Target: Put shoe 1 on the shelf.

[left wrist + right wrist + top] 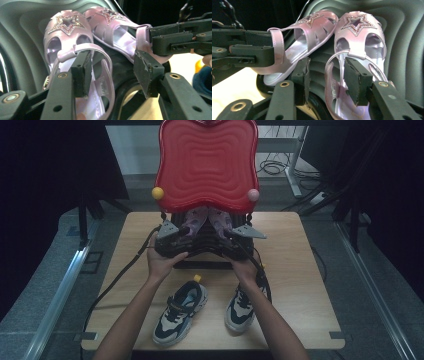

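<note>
Sandals, one pair, lilac satin with glittering star fronts: left-hand sandal [66, 47] and right-hand sandal [359, 45] lie side by side, toes pointing up, on a black ridged stand [200, 247] under a tall red wavy panel [207, 162] at the far middle of the bench [305, 285]. Nearer items, at the near edge of the bench: two grey-and-navy sneakers, one [180, 312] left of centre, one [242, 310] just right of it, partly under the person's right forearm. Left claw [112, 71]: jaws apart, not pressing; the heel strap of the left-hand sandal runs in front of one pad, touching or just beside it. Right claw [329, 77]: jaws likewise apart, straddling the back strap of the right-hand sandal without clamping it. Both claws rest at the front of the stand, close together. Panel fittings: yellow ball [157, 193] at its lower left corner, pink ball [253, 195] at its lower right.
</note>
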